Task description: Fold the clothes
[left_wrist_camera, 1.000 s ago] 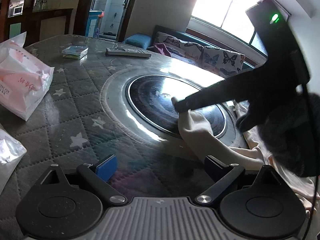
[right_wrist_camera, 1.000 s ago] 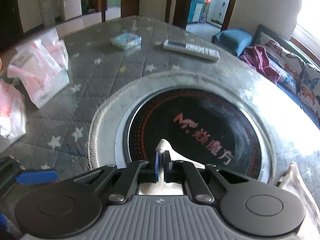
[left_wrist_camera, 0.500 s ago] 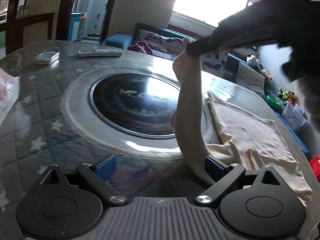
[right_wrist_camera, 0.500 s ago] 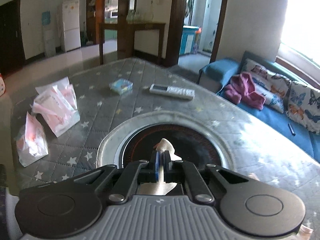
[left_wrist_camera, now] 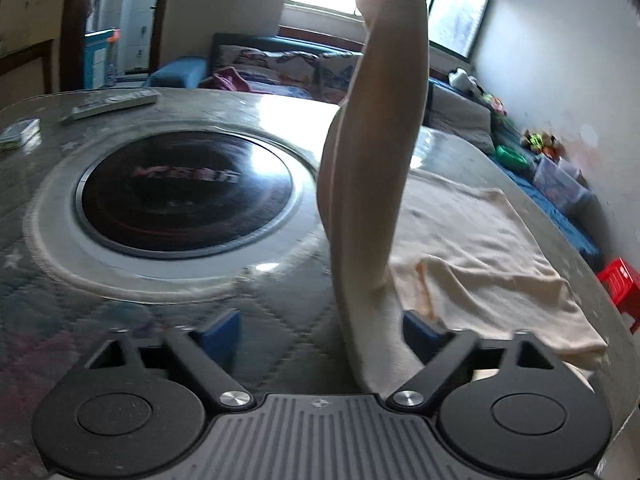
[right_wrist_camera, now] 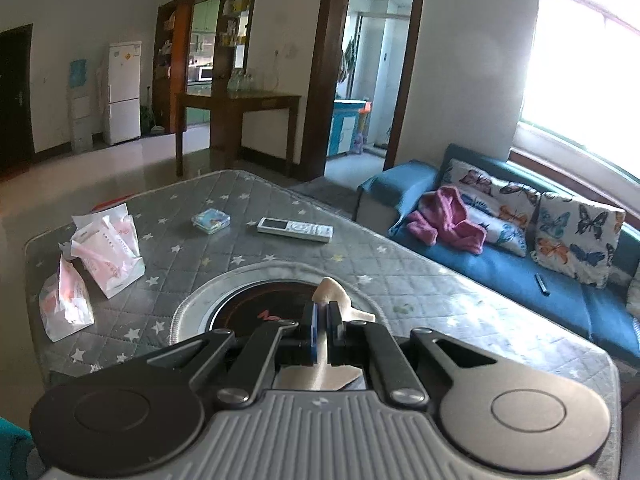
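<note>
Right tongs (right_wrist_camera: 321,330) are pinched tight on a tip of the cream garment (left_wrist_camera: 472,240), hoisting one long sleeve-like strip straight up off the counter (left_wrist_camera: 280,308). The rest lies rumpled and flat toward the counter's right edge. Left tongs (left_wrist_camera: 320,326) gape wide, gripping nothing, with the raised strip just inside the right finger.

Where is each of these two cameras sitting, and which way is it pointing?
Left wrist view: sits on the open left gripper, low over the table, looking across at the cream garment toward the window; only its own fingers show.
Right wrist view: sits on the right gripper, raised high, shut on the garment's corner, facing the table, remote and sofa.
Shared: the garment, black round plate, remote, sofa.
</note>
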